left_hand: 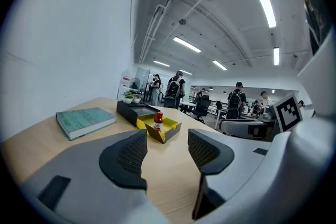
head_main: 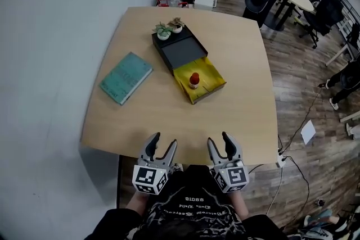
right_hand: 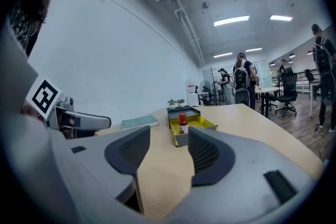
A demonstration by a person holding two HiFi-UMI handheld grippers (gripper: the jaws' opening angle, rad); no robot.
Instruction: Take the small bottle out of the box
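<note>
**Kid A:** What is closest to us?

**Kid B:** The two tongs, down at six o'clock; the left gripper (head_main: 165, 139) and the right gripper (head_main: 217, 138) both have their jaws wide apart, with nothing in them.

**Kid A:** Where is the small bottle (head_main: 194, 80)?

**Kid B:** It stands up straight in the yellow tray (head_main: 210, 69) of the box (head_main: 181, 51), well up the table (head_main: 242, 70); it is at one o'clock from the left gripper and eleven o'clock from the right gripper; I think the right one is a bit nearer.

A red bottle (head_main: 194, 80), yellow drawer (head_main: 209, 77) and black box (head_main: 180, 51); a teal book (head_main: 126, 77); green plants (head_main: 163, 29) in white pots (head_main: 163, 36); a pale wood desk (head_main: 242, 53).
</note>
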